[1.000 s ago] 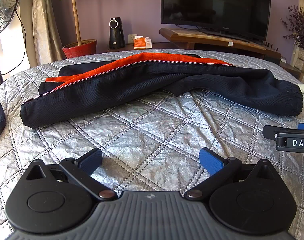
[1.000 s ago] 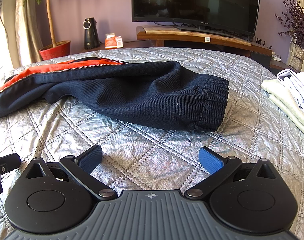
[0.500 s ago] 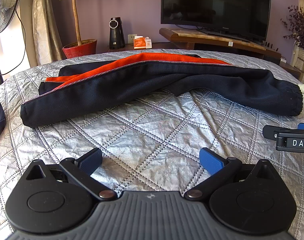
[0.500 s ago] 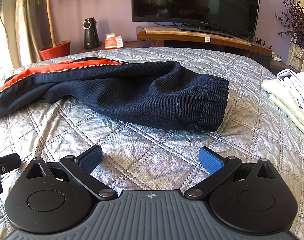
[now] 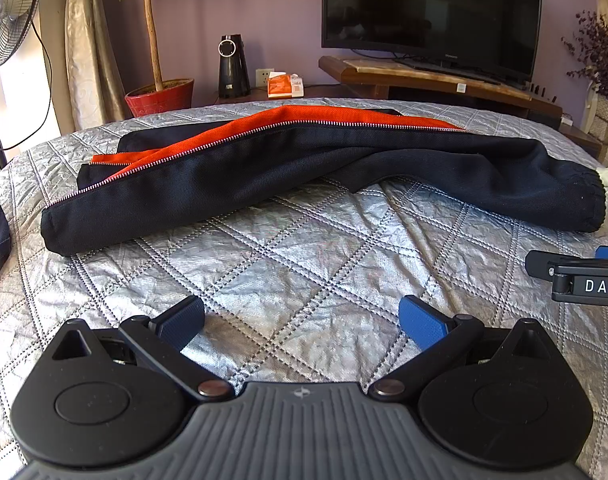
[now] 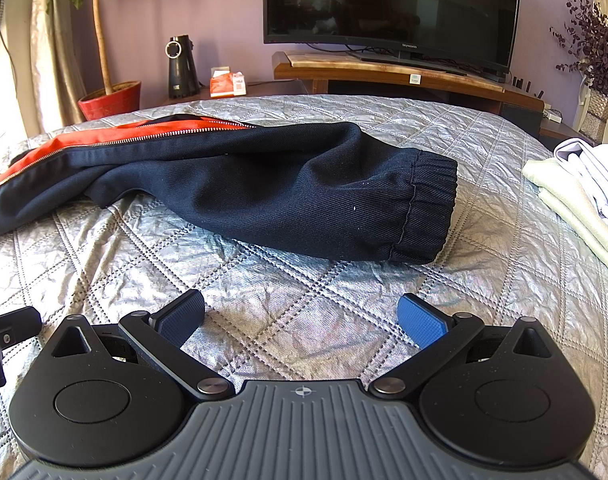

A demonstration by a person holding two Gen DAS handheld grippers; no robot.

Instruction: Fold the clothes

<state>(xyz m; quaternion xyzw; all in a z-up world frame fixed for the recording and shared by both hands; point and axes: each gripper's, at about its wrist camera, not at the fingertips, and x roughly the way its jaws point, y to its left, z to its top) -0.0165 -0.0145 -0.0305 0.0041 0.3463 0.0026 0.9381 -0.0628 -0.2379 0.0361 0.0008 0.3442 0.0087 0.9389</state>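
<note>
Both your claws, left (image 5: 301, 318) and right (image 6: 301, 316), rest released on the quilt (image 5: 287, 264). Your jacket (image 5: 263, 176) lies ahead, long axis crosswise; its cuff (image 6: 428, 208) sits nearer your right claw, beyond its tips.

A matt dark twill jacket (image 5: 263, 176) with a metal zip (image 5: 191, 152) is lying on a shiny, crinkled quilted bedspread (image 5: 304, 264).

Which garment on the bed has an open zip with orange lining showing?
The dark jacket lying across the quilt; its zip lies open along an orange strip. The pale folded clothes at the right show neither.
</note>
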